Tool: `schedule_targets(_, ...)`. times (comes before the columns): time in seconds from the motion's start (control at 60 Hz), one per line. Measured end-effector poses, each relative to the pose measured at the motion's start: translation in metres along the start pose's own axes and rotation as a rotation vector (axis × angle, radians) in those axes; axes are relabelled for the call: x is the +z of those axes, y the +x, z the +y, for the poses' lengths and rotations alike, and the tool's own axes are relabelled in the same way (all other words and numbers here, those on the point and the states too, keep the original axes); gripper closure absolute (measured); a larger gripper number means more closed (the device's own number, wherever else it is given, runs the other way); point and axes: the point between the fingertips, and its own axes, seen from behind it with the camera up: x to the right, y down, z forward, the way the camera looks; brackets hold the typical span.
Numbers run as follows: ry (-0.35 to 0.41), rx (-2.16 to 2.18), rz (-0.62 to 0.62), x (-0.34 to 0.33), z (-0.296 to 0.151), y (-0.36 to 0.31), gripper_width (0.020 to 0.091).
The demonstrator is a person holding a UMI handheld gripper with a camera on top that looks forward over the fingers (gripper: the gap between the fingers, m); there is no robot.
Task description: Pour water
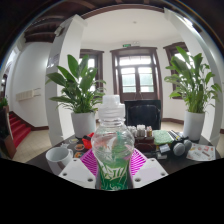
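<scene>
Two fingers [112, 165] clamping bottle [113, 150], base hidden

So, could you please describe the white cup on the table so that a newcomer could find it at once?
Start at the large leafy plant in a white pot at the table's far side. Come forward to the clear plastic bottle with a green label held between the gripper fingers. The small white ceramic cup sits beside the bottle, below that plant; it is the only low, open, white vessel there.
</scene>
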Motion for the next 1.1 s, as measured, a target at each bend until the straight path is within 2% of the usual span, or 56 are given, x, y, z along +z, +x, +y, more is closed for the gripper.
schedule_targets(0.017, 0.001, 0.005, 0.001, 0.0, 0.0, 0.0, 0.0692)
schedule_targets(0.133, 0.001, -0.01, 0.003, -0.003, -0.001, -0.002, 0.0556)
schedule_targets(0.183, -0.031, -0.017, 0.014, -0.006, 0.005, -0.001, 0.0501)
schedule_targets(0.217, -0.053, -0.007, 0.031, -0.01, 0.009, 0.002, 0.0378)
schedule_targets(0.233, -0.058, -0.001, 0.042, -0.012, 0.009, 0.004, 0.0364)
schedule_targets(0.25, -0.057, 0.006, 0.052, -0.014, 0.008, 0.006, 0.0276)
schedule_targets(0.35, -0.035, 0.054, 0.083, -0.035, 0.002, 0.009, 0.028)
schedule_targets(0.55, -0.101, 0.139, 0.111, -0.115, 0.016, 0.003, 0.0257)
schedule_targets(0.7, -0.107, 0.14, 0.154, -0.182, 0.008, 0.006, 0.0256)
schedule_targets(0.933, -0.071, 0.109, 0.3, -0.251, -0.019, 0.03, 0.0255)
schedule_targets(1.1, -0.046, 0.073, 0.325, -0.268, -0.031, 0.031, 0.0256)
